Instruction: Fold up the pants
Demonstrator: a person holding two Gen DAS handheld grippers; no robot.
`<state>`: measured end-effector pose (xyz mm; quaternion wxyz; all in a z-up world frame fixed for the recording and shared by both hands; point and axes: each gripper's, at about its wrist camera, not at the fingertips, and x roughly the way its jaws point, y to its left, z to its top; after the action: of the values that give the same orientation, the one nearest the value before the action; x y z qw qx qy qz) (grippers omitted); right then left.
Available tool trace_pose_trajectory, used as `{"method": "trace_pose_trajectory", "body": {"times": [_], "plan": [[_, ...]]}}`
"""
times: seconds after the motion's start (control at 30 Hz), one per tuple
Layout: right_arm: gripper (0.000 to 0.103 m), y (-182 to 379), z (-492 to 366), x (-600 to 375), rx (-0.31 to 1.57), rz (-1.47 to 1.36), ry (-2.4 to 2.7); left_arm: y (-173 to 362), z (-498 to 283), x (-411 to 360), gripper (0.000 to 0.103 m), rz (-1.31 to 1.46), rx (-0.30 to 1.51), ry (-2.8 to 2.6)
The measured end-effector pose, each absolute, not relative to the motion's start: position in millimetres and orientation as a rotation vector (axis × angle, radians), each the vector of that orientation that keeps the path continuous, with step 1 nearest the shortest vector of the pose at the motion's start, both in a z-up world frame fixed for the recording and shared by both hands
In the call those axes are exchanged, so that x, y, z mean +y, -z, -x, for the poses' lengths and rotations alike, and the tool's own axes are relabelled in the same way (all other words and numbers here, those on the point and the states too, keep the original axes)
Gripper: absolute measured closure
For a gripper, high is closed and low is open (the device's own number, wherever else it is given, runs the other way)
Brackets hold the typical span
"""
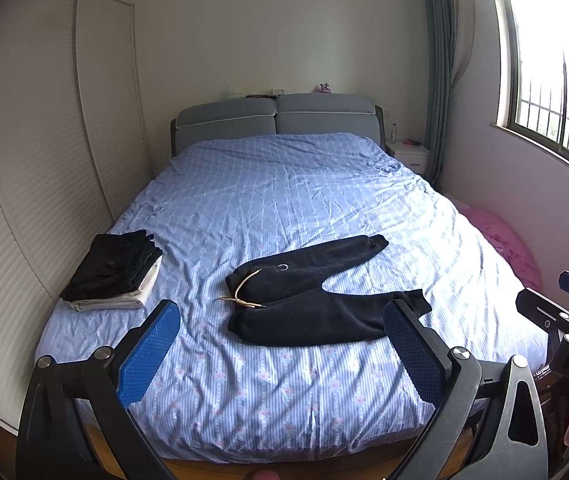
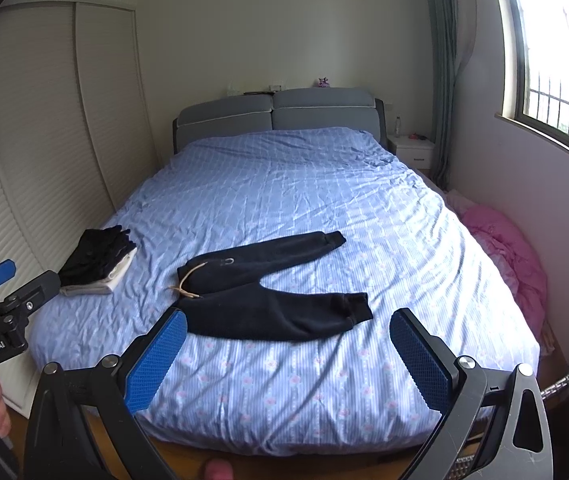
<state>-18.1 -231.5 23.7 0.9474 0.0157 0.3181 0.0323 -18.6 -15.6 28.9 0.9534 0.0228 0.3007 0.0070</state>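
Note:
Dark navy sweatpants (image 1: pixel 316 292) lie flat on the blue bed cover (image 1: pixel 284 200), waistband with a tan drawstring (image 1: pixel 242 294) to the left, legs spread apart toward the right. They also show in the right wrist view (image 2: pixel 268 292). My left gripper (image 1: pixel 282 348) is open and empty, held above the foot of the bed, short of the pants. My right gripper (image 2: pixel 286 354) is open and empty, also at the foot of the bed. Each gripper shows at the edge of the other's view.
A stack of folded dark and white clothes (image 1: pixel 114 272) sits on the bed's left side. A slatted wardrobe (image 1: pixel 24 160) stands at left. A pink bundle (image 2: pixel 508 248) lies on the floor at right, a white nightstand (image 1: pixel 410 156) beside the grey headboard (image 1: pixel 276 120).

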Motion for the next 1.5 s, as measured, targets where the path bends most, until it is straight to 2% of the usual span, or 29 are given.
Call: {"method": "trace_pose_trajectory", "body": {"times": [1.5], "plan": [[0.0, -11.6, -1.8, -237.8, 0.686, -0.04, -0.078, -15.5, 0.1, -14.8, 0.0, -0.043, 0.652, -0.031]]}}
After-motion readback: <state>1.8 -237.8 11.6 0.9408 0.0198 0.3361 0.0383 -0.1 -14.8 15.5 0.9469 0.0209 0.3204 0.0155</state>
